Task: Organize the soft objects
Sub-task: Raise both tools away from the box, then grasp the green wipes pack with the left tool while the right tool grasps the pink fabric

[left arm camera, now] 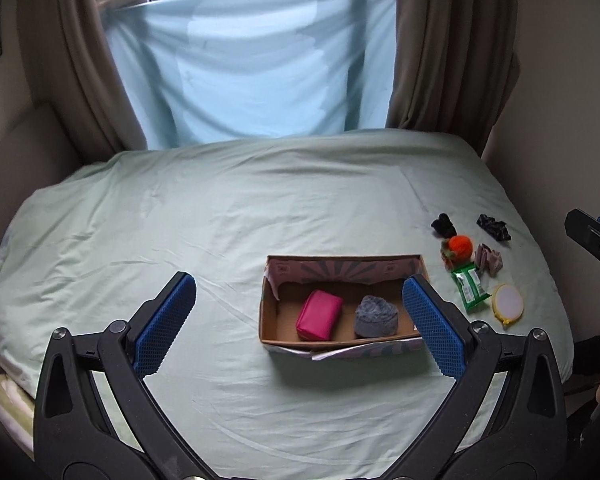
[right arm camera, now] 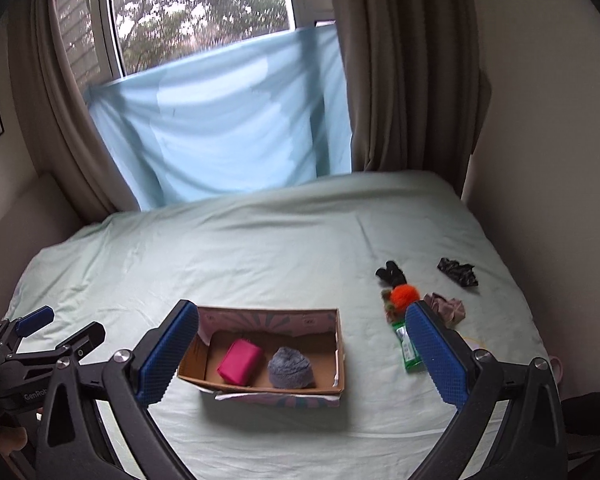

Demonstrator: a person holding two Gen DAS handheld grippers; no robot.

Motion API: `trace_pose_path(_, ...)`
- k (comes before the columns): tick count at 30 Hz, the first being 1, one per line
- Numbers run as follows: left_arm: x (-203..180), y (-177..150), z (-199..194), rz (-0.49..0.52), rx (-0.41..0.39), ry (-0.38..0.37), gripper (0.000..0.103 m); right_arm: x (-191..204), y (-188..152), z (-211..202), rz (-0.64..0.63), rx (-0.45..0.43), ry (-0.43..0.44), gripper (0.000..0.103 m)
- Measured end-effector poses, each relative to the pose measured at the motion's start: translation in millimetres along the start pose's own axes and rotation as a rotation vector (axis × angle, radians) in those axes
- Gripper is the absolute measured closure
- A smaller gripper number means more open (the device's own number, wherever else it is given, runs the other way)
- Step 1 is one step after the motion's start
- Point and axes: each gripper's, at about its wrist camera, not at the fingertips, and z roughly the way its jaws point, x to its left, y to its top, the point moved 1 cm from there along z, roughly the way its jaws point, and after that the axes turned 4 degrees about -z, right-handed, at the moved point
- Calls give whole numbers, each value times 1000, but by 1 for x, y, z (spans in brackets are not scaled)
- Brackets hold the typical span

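Blue bumpy pads cover our fingers, and both pairs are spread wide apart with nothing between them. Our left gripper (left arm camera: 300,320) and our right gripper (right arm camera: 300,360) both hang above the near side of the bed (left arm camera: 220,220).

Just past the fingers sits a cardboard box (right arm camera: 340,344), with its long side running left to right. Two soft things already lie inside it, side by side: a pink pouch (right arm camera: 240,362) on the left and a fuzzy grey ball (right arm camera: 291,367) on the right.

More soft things wait on the sheet to the right of the box. Nearest the box is a green packet (right arm camera: 410,354), long and thin, pointing from near to far. We think this flat, crinkly one could be the next to go in. Past it lies an orange pom-pom (right arm camera: 405,295), round and fluffy. A brownish scrunched cloth (right arm camera: 448,306) sits to its right, and two dark scrunched pieces (right arm camera: 392,274) (right arm camera: 458,272) lie farther away. A small round yellow-rimmed thing (left arm camera: 508,304) sits near the packet on its right.

All these lie on the right side, so we think our right gripper is the closer one to reach them.
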Motion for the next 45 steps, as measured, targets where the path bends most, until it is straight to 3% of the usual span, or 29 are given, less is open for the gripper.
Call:
trace_pose_path(8,-69,10,-21,-48,-74,39,0,-63,6,-23,-25,-98,-10,0)
trace_pose_path(13,-126,16,-18,-45,-99,59,0,-113,5,-24,-66,-94,-27,0)
trace_pose_path(21,-216,11,11,-70,-73,31,0,-200,2,-10,-99,-83,-19,0)
trace_pose_path(28,-290,-14,67,-53,-20,14,0,-263,-5,31,-164,-57,14,0)
trace_pose_path(34,-343,-51,144,-6,53,-24,0,-309,-20,93,-209,-20,42,0)
trace_pose_path(45,-390,-118,292,44,155,-57,0,-352,-67,221,-284,60,179,0)
